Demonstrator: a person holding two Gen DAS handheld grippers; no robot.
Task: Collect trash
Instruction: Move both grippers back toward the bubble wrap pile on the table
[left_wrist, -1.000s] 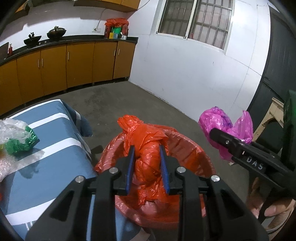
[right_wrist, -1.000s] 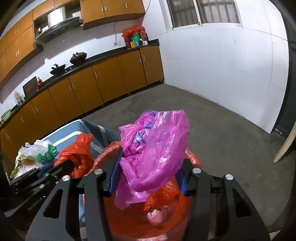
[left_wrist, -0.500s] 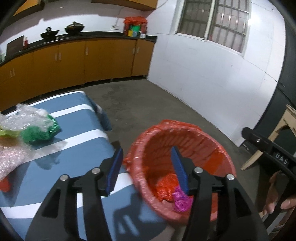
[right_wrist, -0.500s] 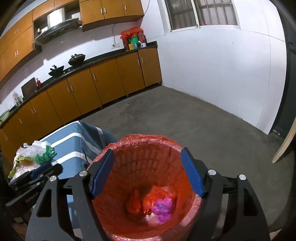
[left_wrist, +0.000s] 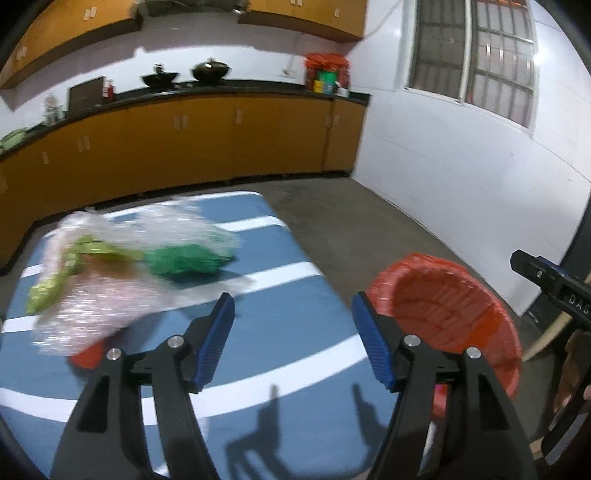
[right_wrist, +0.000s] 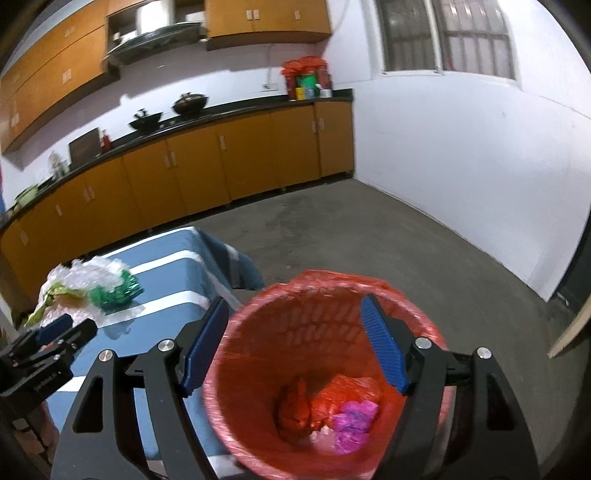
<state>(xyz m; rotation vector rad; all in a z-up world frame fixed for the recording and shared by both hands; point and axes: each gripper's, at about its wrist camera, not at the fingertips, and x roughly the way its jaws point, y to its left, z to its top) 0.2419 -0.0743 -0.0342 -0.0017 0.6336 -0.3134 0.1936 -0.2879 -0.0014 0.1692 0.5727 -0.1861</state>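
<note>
On right gripper (left_wrist: 532, 271) body: "DAS", rest cut off; jaws apart.

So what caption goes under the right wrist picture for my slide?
Open right gripper above the red bin holding orange and pink bags.

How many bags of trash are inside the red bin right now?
3 visible: a red bag at left, an orange-red one in the middle, a pink one at right. Others may lie hidden beneath.

open right claw (right_wrist: 295, 343), red bin (right_wrist: 436, 336), bagged trash (right_wrist: 354, 421)
</note>
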